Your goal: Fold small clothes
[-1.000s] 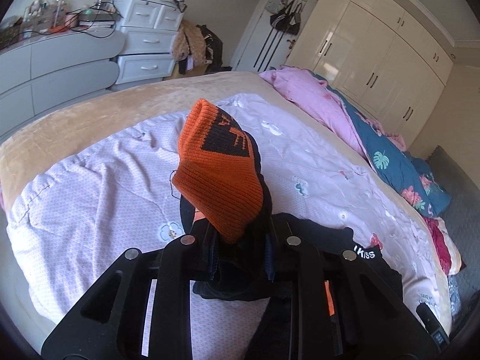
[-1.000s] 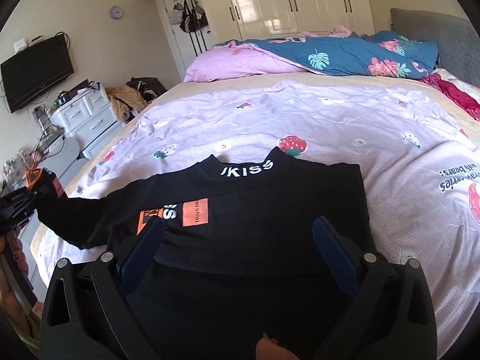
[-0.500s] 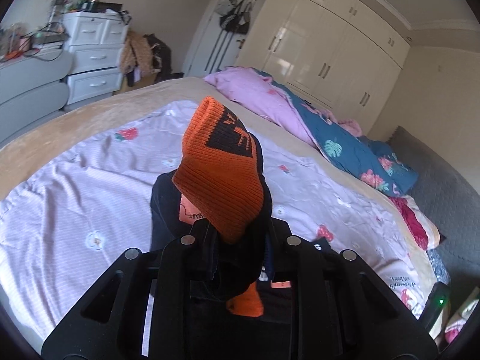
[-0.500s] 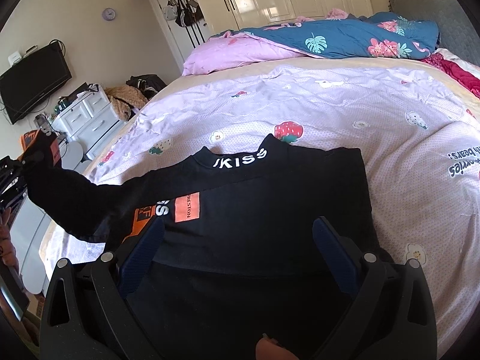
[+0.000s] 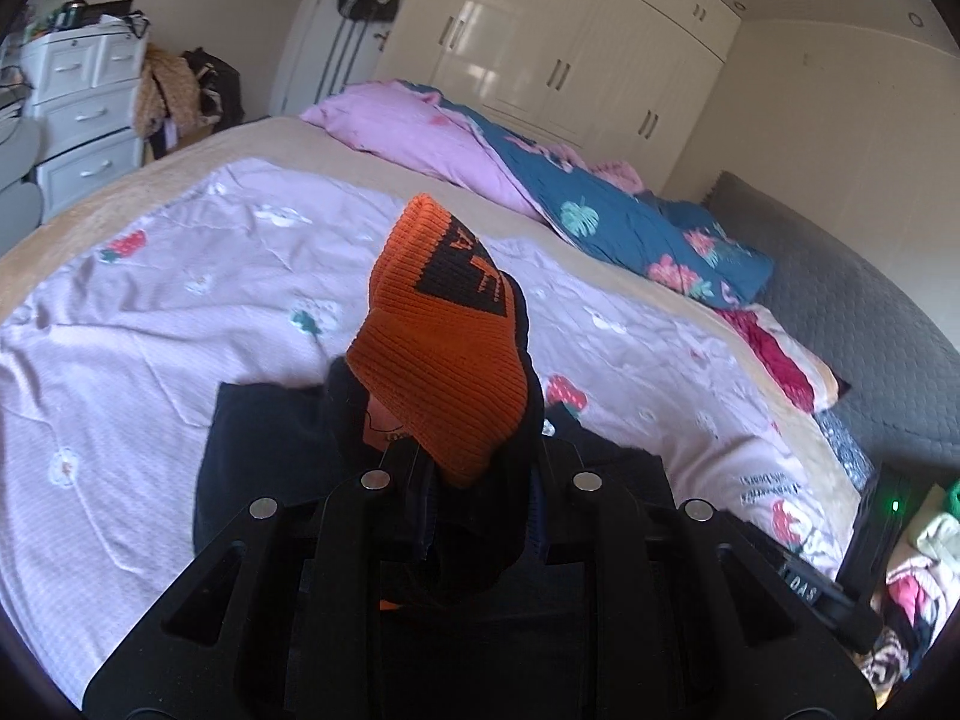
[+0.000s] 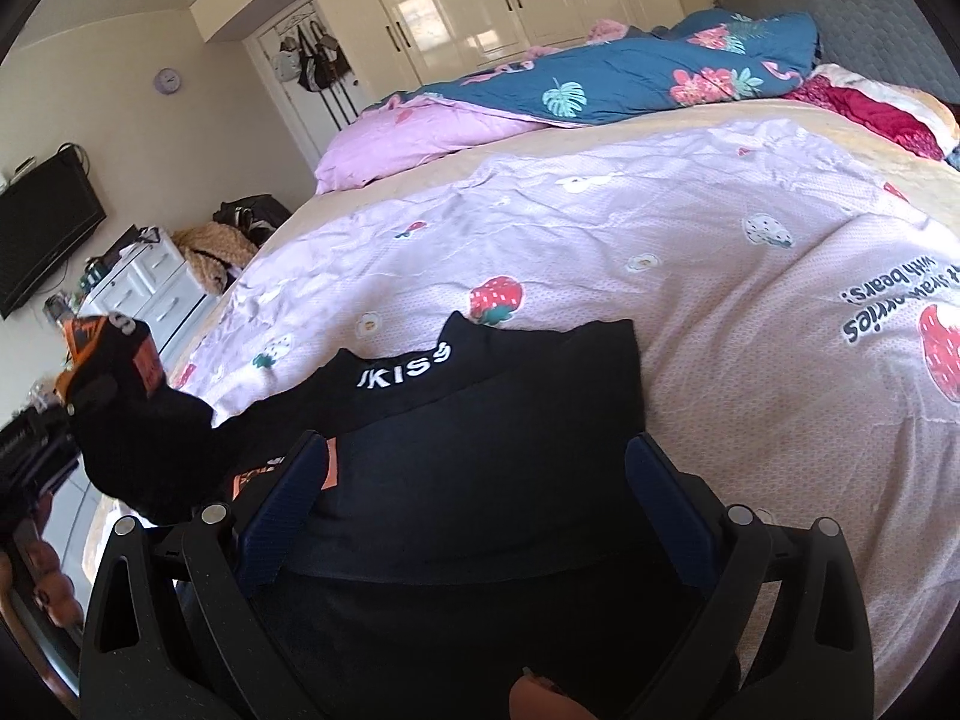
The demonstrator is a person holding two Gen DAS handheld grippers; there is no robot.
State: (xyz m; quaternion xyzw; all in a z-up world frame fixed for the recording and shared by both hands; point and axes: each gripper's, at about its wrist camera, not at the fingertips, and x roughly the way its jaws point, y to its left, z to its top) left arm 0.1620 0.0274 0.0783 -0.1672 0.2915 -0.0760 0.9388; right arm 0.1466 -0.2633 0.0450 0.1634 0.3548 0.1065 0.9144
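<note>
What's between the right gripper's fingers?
Between the open right gripper's fingers lies the black sweater's body, flat on the bed, seen in the right wrist view.

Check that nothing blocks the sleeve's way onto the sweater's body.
Nothing visible does. The left tongs hold the sleeve by its orange cuff above the black sweater, whose flat front is bare. The open right tongs hover at its near edge.

Left gripper [image 5: 477, 516] clamped tight (raised); right gripper [image 6: 474, 498] fingers spread wide.
</note>
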